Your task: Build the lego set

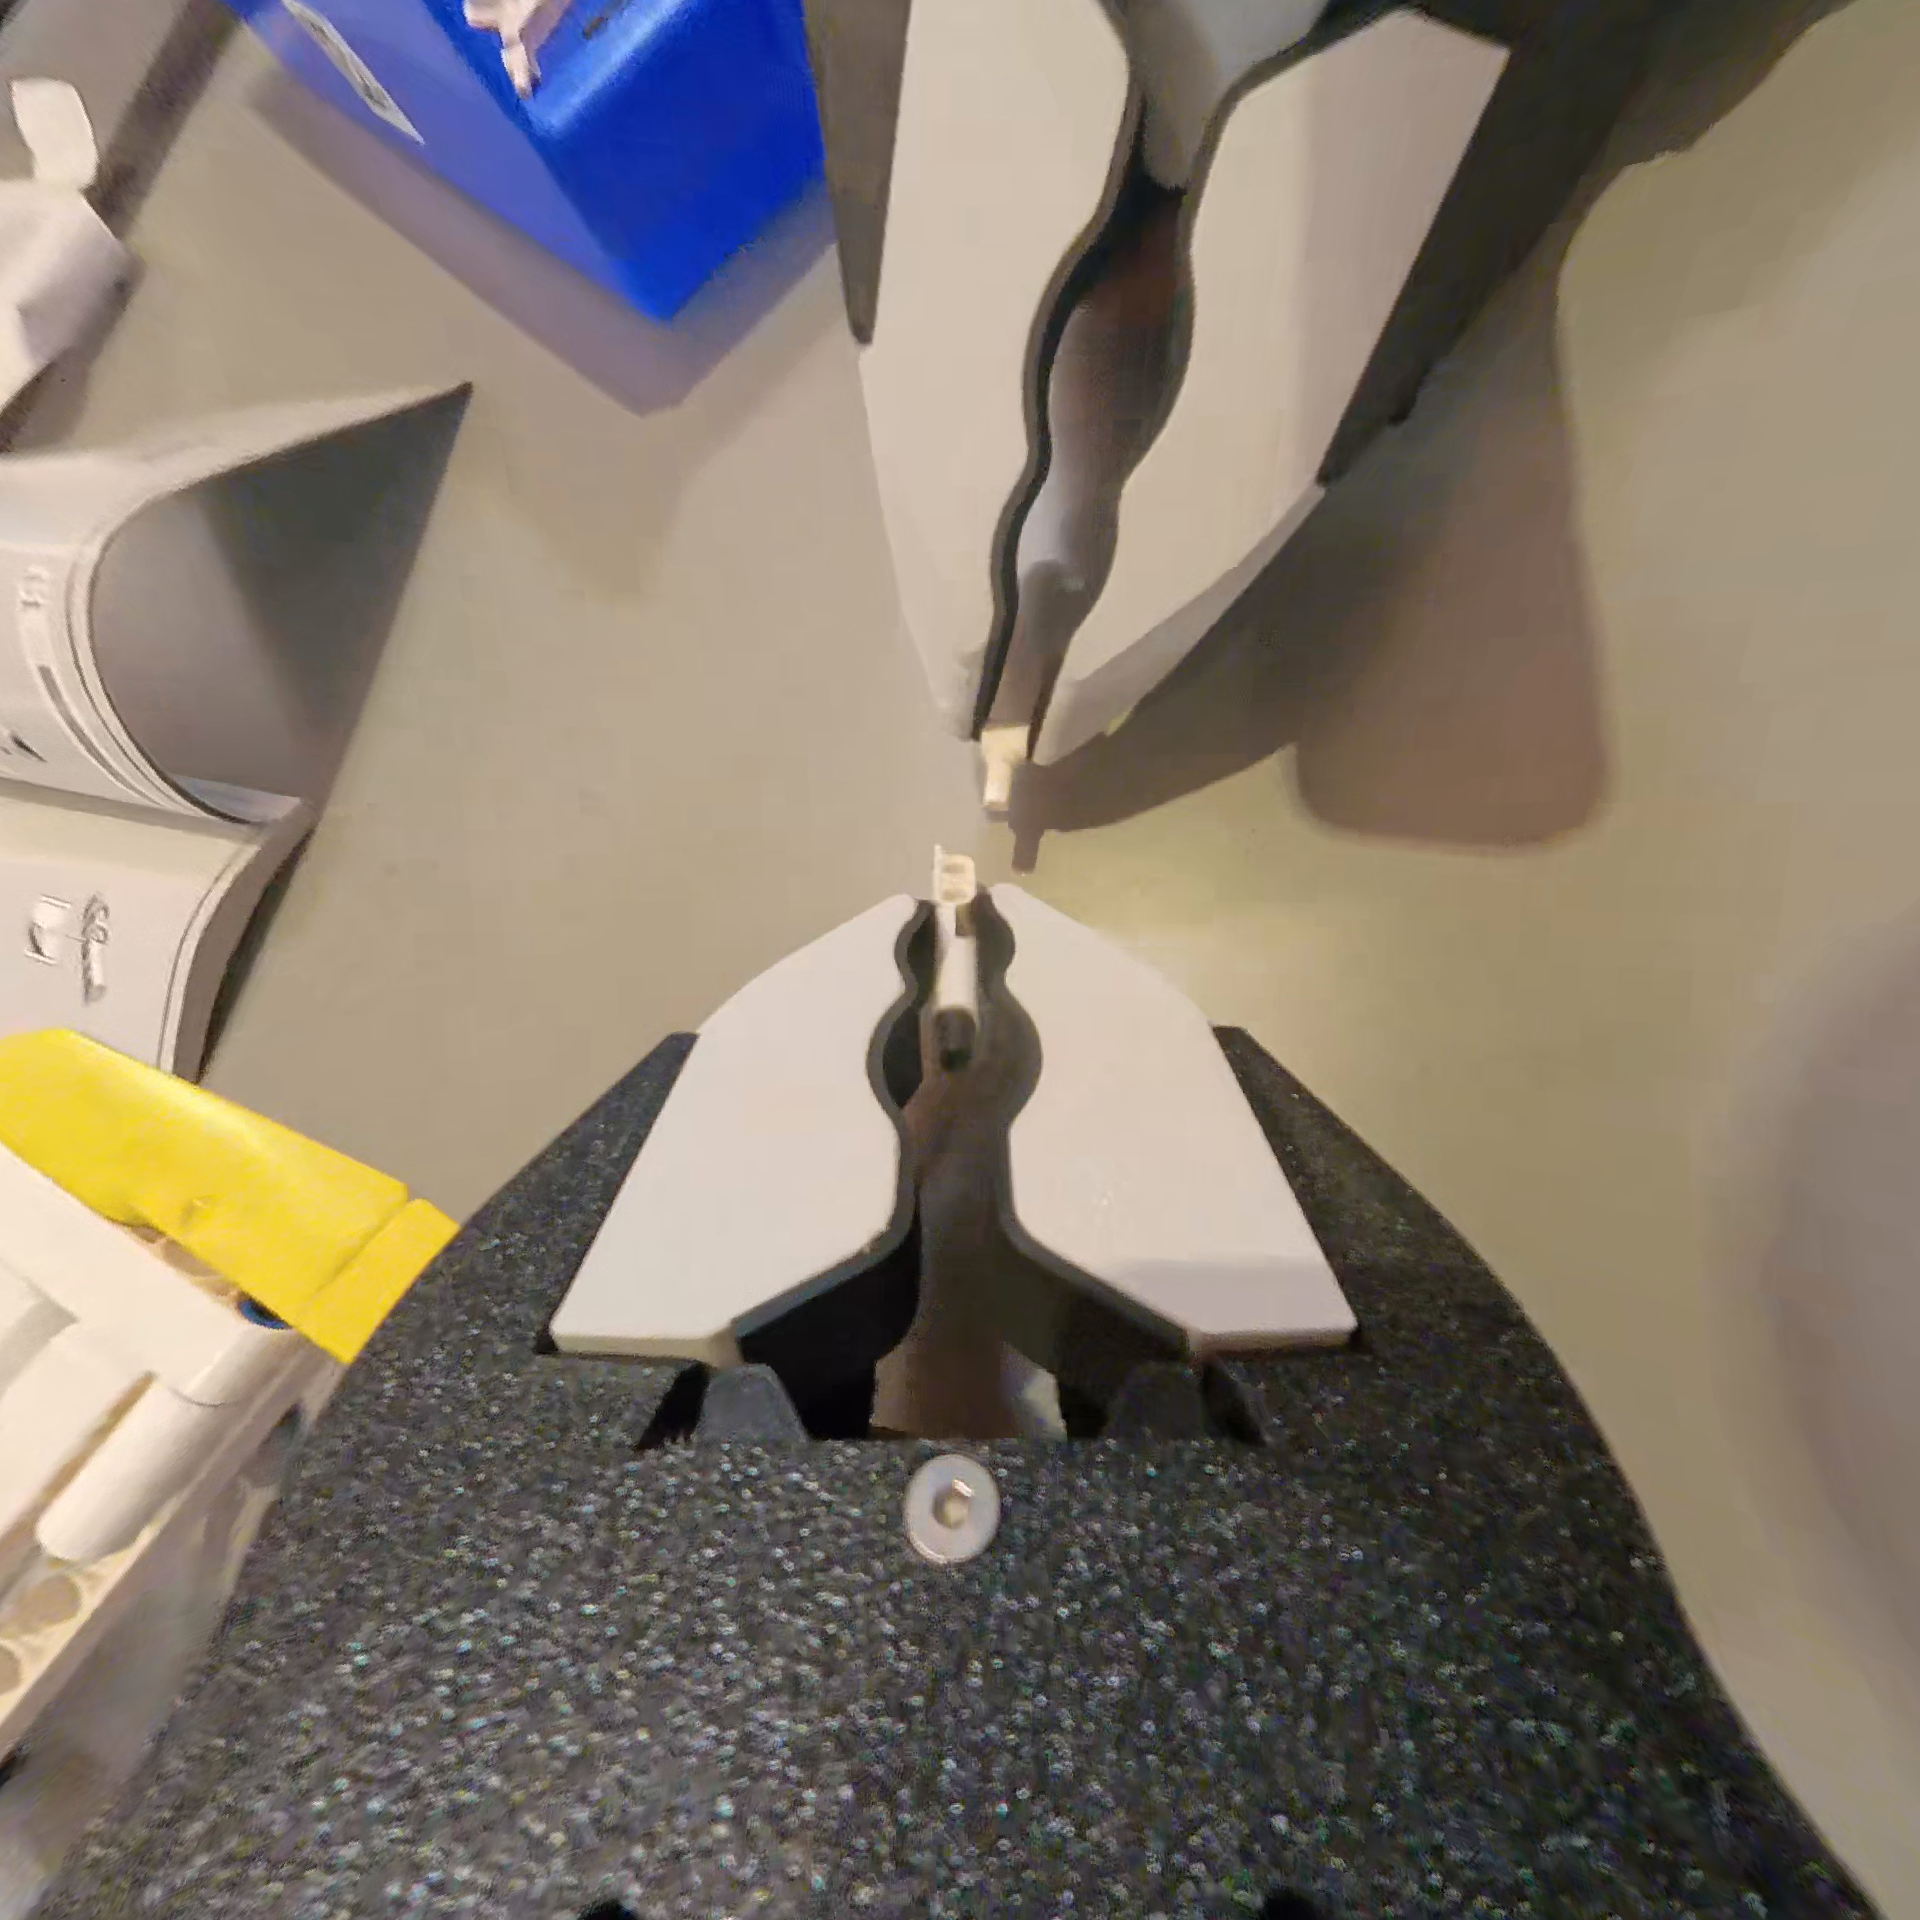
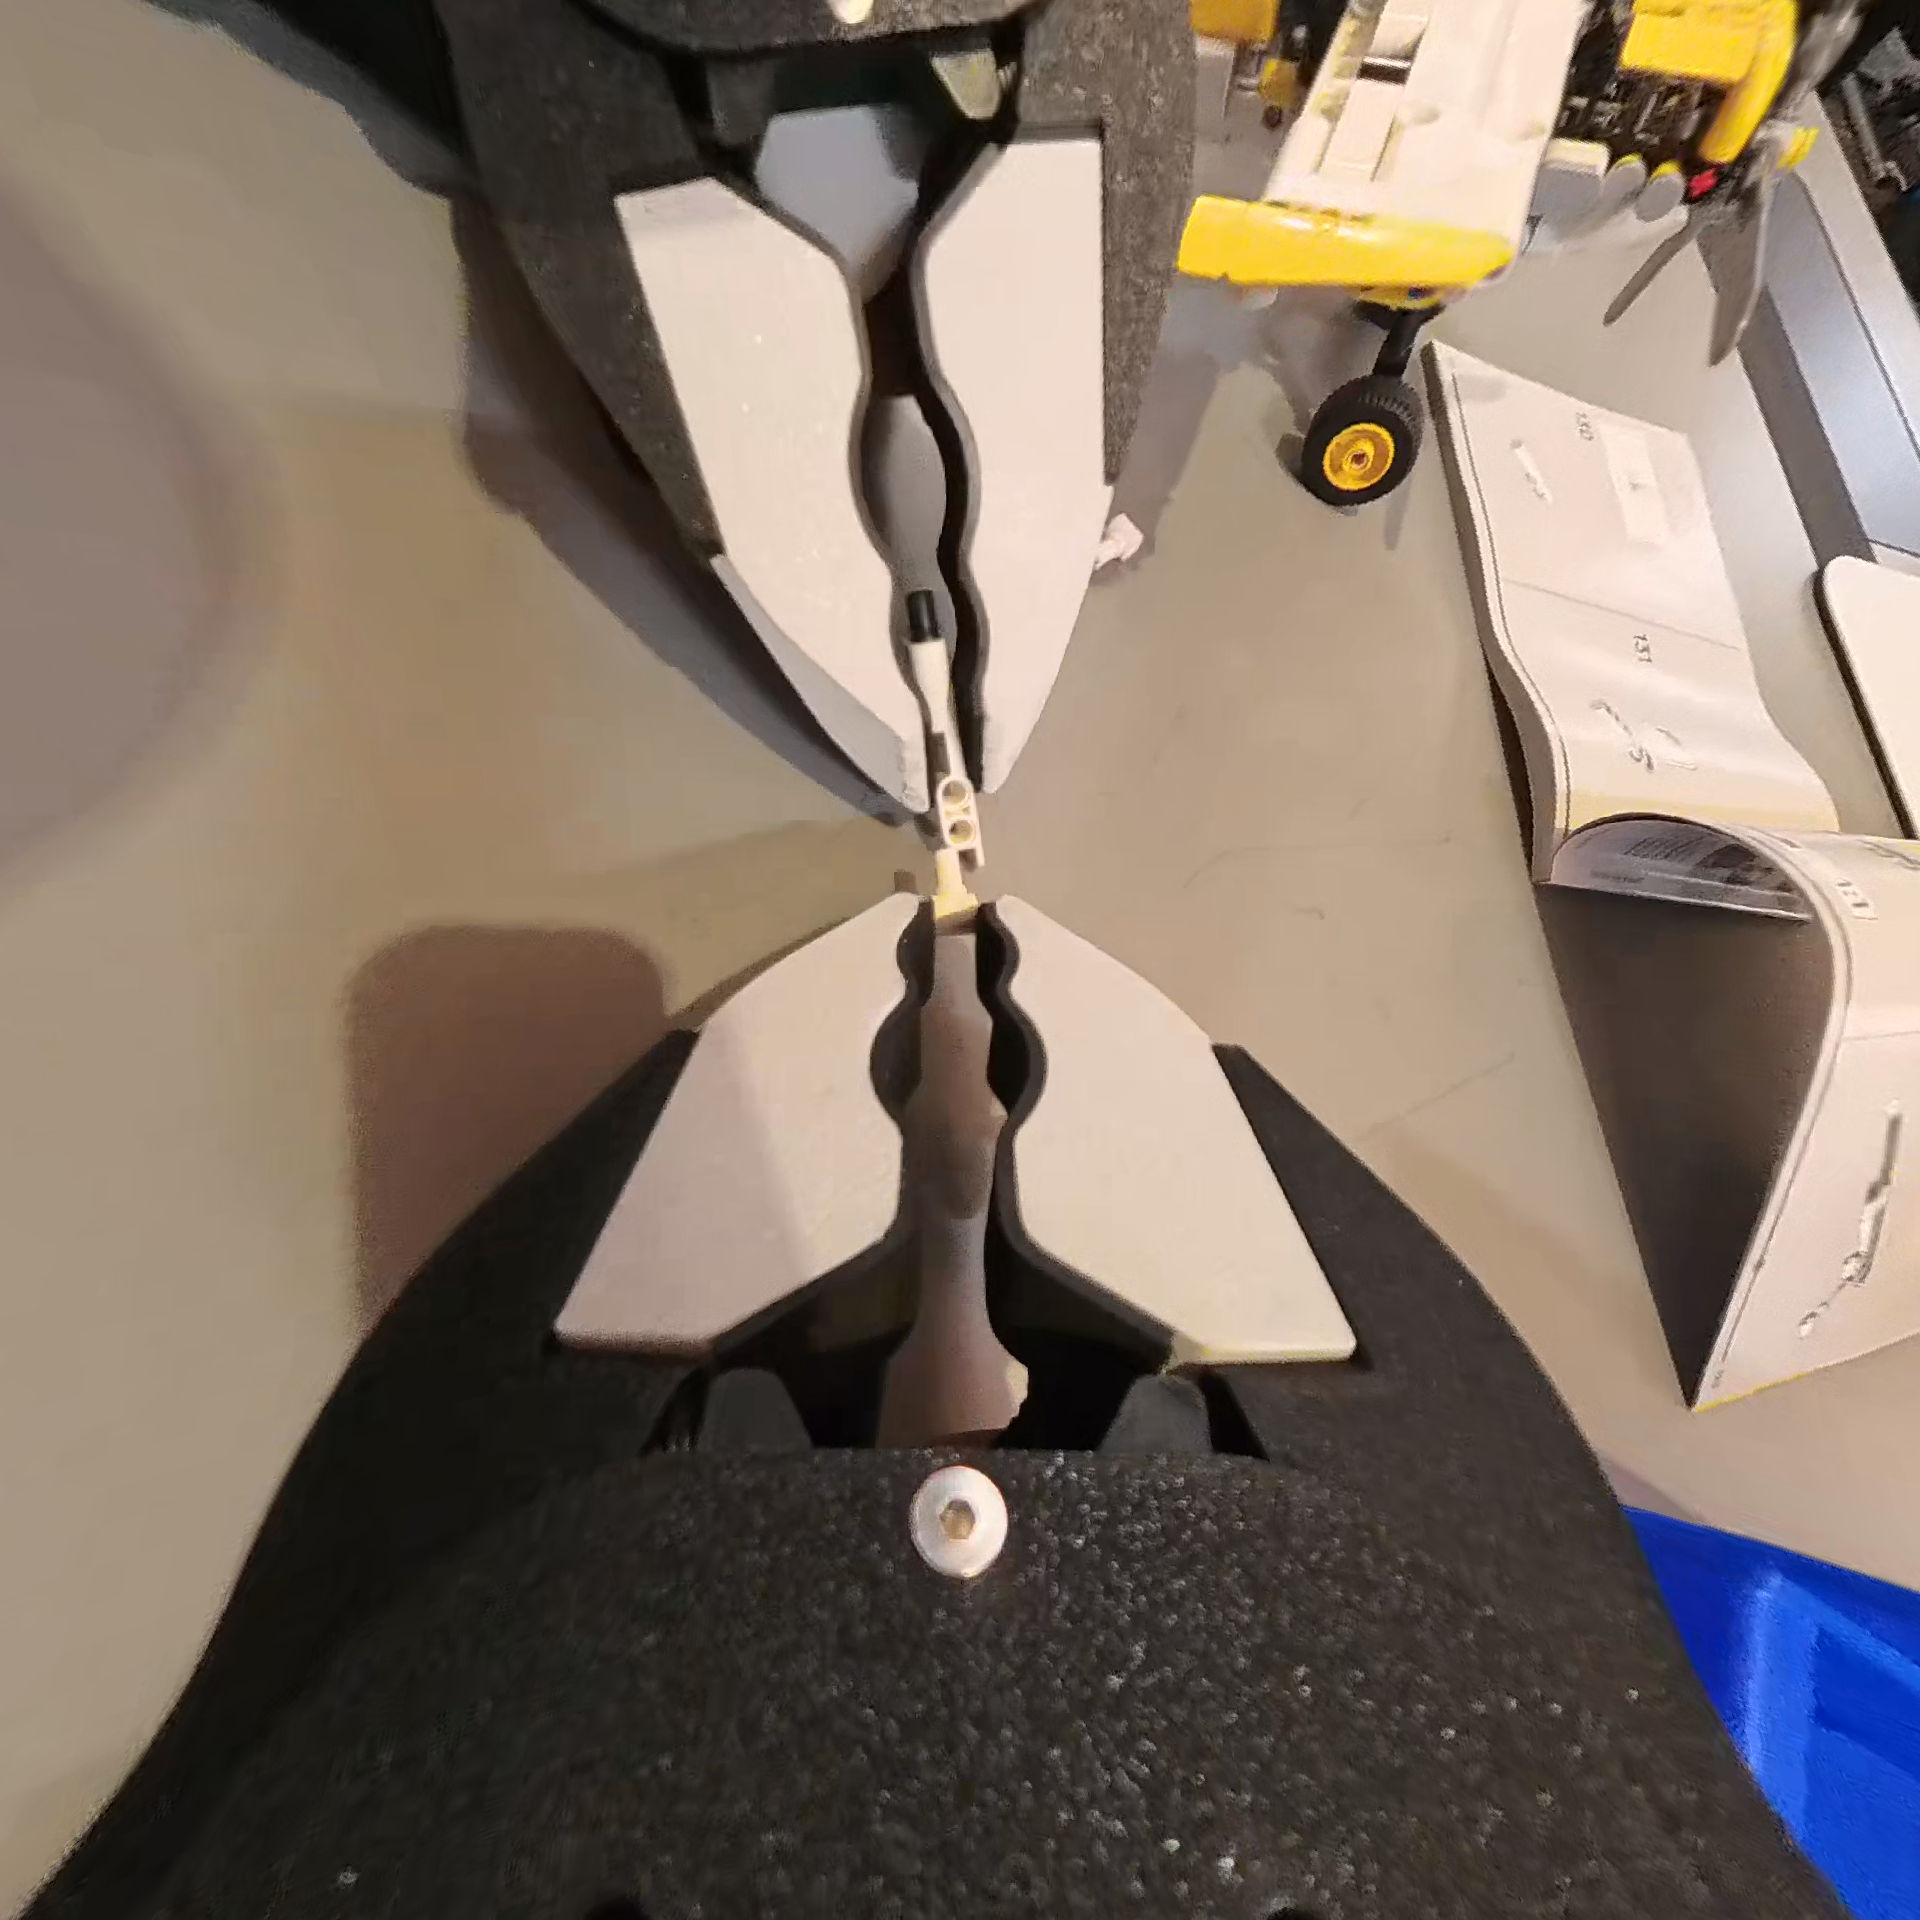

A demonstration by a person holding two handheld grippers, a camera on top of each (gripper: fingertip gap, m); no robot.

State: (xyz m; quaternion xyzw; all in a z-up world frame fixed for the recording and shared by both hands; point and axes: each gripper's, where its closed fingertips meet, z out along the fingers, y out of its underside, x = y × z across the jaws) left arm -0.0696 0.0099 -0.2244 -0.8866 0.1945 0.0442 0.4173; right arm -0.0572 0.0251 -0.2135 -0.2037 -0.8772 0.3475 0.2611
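open beige desk [image 2: 260, 727] lay clear to the right hand-held gripper's [image 2: 951, 906] left. on its right, an open booklet [image 2: 1662, 831] and a yellow-and-white brick model [image 2: 1403, 208] crowded the way. the left hand-held gripper [image 1: 958, 902] met it tip to tip, a blue bin [image 1: 644, 156] standing beyond.

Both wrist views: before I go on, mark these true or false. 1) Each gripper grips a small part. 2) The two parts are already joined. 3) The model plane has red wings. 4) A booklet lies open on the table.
1) True: the left gripper pinches a white connector piece, the right gripper a tan peg.
2) False: the left view shows a gap between them.
3) False: the model plane has yellow parts.
4) True: the booklet lies open.
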